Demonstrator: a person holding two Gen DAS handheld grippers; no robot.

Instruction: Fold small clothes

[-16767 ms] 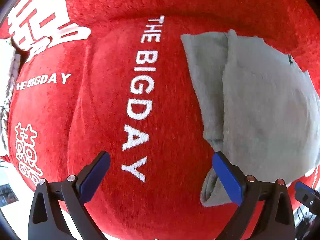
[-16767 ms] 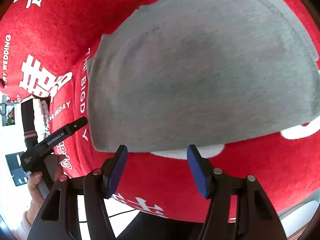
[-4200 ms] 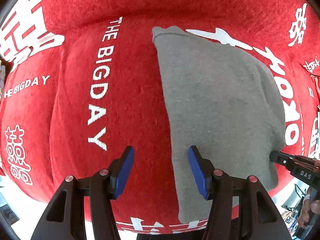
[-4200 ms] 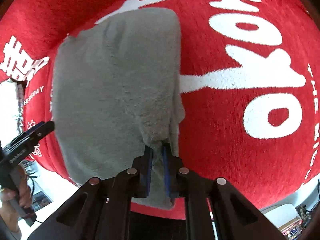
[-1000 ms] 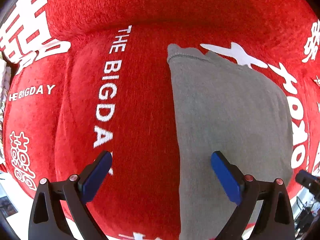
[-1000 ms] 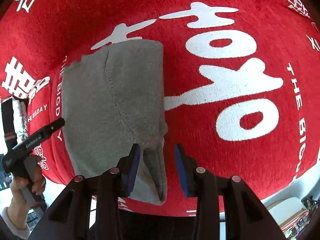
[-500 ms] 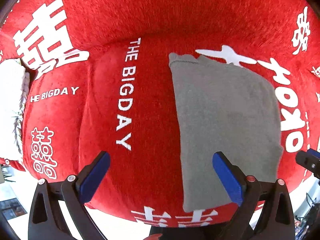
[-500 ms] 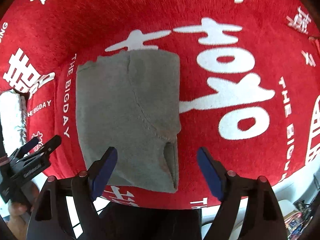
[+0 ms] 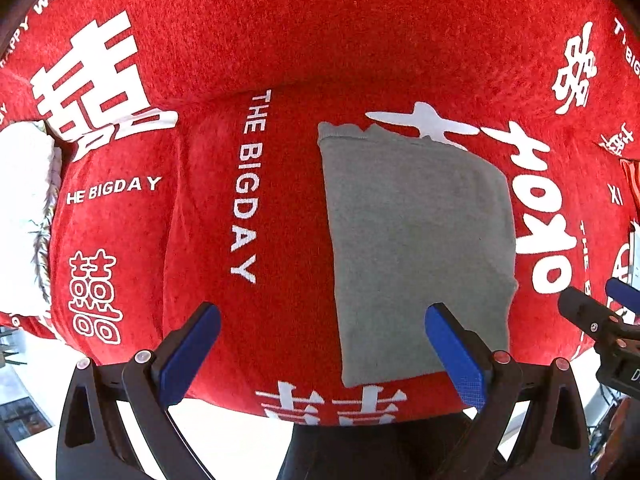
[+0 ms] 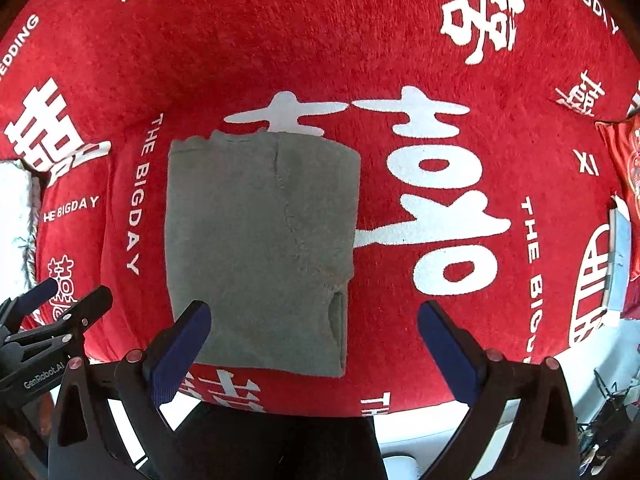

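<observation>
Right gripper [image 10: 310, 346] jaws just swung wide, nothing between; left gripper [image 9: 322, 346] jaws wide too. Grey cloth [image 10: 260, 248] let go, folded small on red blanket [image 10: 400, 40], near its front edge. Fold looks done

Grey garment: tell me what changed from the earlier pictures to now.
The grey garment went from spread wide to a compact folded rectangle. The right gripper, clamped on its near edge a few seconds ago, has just been opening and let go; nothing is between its jaws. Both grippers now sit further from the cloth. The left gripper is open as before, and the garment lies on the same red blanket.
</observation>
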